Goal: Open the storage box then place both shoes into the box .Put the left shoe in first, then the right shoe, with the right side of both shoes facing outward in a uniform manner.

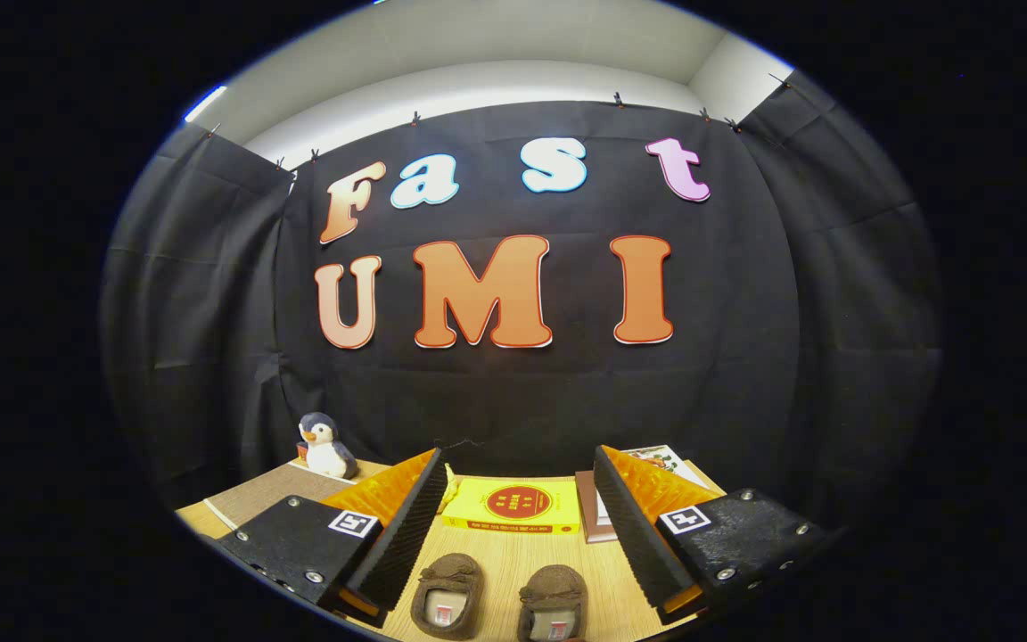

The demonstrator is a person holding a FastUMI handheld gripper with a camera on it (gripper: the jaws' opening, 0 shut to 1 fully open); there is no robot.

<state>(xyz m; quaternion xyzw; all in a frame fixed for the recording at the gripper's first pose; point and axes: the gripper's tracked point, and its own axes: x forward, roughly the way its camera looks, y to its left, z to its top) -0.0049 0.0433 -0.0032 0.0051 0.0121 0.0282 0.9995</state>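
Observation:
Two brown moccasin shoes stand side by side on the wooden table, low down between my fingers: the left one [447,596] and the right one [554,603], toes pointing away from me. My gripper [513,522] is open, its fingers spread wide on either side of the shoes and raised above the table, touching nothing. A yellow box [513,506] with a red round mark lies flat beyond the shoes, ahead of the fingers.
A plush penguin [324,446] stands at the table's far left, on a brown mat [277,495]. A brown book [592,517] and printed paper [661,459] lie behind the right finger. The black cloth wall closes off the back.

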